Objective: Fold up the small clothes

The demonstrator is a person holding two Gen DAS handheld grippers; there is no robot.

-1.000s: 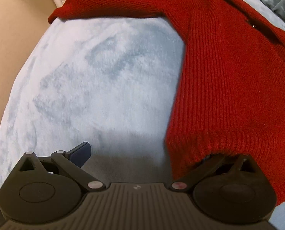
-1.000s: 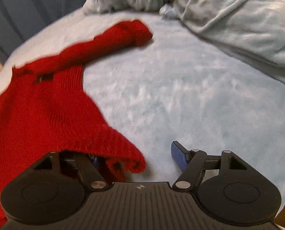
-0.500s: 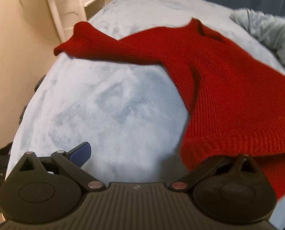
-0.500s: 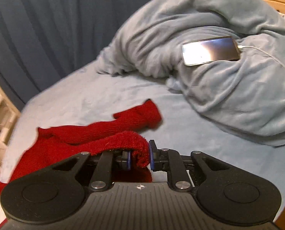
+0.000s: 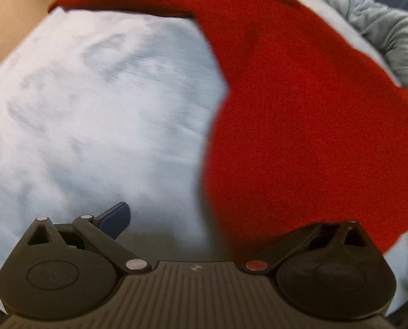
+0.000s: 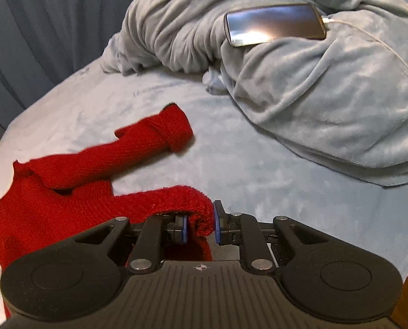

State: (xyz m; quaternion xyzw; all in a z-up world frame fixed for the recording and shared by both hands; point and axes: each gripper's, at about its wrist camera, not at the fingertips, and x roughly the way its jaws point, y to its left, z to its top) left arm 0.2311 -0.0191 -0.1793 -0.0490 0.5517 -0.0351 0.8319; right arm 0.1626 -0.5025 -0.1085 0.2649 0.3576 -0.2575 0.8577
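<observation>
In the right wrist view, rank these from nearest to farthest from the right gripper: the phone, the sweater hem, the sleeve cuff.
1. Sweater hem: pinched between the right gripper's blue pads, at the fingertips.
2. Sleeve cuff: ahead and slightly left, lying on the bed.
3. Phone: farthest, ahead and to the right, on the bunched grey blanket, with a cable plugged in.

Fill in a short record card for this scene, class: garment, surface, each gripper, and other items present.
garment: red knitted sweater, spread out, one sleeve extended
surface: pale blue fleece bed cover
right gripper: shut on the sweater's hem
left gripper: open, one finger under the sweater's edge
other items: crumpled grey-blue blanket; black smartphone lying on it, cable attached
</observation>
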